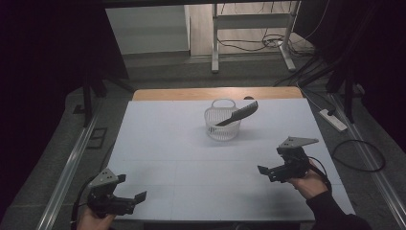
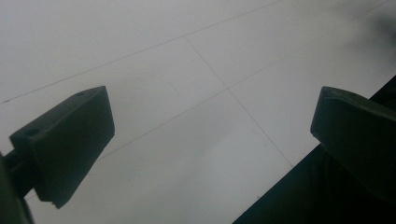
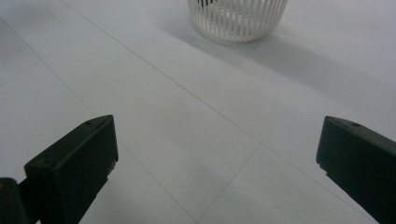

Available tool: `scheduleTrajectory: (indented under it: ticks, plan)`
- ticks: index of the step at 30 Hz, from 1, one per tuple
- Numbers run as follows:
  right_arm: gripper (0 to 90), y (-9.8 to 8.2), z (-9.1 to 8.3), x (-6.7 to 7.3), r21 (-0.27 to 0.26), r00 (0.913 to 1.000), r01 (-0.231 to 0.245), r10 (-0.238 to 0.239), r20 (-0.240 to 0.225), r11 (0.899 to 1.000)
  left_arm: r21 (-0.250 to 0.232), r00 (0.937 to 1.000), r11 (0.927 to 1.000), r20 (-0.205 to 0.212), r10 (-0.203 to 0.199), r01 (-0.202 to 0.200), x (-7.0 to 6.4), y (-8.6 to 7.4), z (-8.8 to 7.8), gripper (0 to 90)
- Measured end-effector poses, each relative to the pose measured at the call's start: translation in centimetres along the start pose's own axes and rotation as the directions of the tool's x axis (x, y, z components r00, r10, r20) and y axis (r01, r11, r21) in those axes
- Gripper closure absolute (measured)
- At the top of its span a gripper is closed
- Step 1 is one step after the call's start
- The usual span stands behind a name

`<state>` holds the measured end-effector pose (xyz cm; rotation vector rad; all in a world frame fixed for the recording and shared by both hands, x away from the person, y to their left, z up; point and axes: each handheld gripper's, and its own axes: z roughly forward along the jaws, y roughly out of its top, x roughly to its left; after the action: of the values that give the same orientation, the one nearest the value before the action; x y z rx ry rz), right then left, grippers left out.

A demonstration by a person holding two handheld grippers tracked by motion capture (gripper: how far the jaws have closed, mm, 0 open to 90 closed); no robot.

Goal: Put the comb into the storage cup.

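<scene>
Resting in basket [image 1: 223, 125], comb [image 1: 238, 114], high view

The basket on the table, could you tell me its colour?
White basket, best in the high view.

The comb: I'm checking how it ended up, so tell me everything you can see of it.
The comb is dark, long and narrow, apparently plastic, with fine teeth along one edge. It lies tilted in the white slatted basket, one end down inside, the other sticking up past the rim toward the right. It touches the basket and nothing else; both grippers are far from it.
</scene>
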<state>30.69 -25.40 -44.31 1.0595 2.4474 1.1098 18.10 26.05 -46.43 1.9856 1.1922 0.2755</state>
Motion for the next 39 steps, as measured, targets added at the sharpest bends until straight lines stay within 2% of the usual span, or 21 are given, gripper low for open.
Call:
scheduleTrajectory:
  ticks: [5, 14, 34, 39]
  plan:
    - [0.0, -0.6, -0.6, 0.0, -0.011, 1.0, -0.003, 0.003, 0.005, 1.0, 0.001, 1.0, 1.0, -0.002, 0.0, 0.0, 0.0, 0.0, 0.0, 0.0]
    - [0.0, -1.8, -1.7, 0.1, 0.006, 0.9995, -0.019, 0.019, 0.024, 1.0, 0.0, 0.9999, 1.0, -0.008, -0.009, 0.009, 0.0, 0.0, 0.0, 0.0]
    - [0.0, -4.1, -4.3, 0.0, 0.004, 0.997, -0.055, 0.055, 0.055, 0.998, -0.002, 0.9999, 1.0, -0.015, -0.009, 0.009, 0.0, 0.0, 0.0, 0.0]
    - [0.0, -4.7, -5.0, -0.2, -0.001, 0.9943, -0.079, 0.079, 0.072, 0.997, -0.002, 0.9998, 1.0, -0.016, -0.008, 0.008, 0.0, 0.0, 0.0, 0.0]
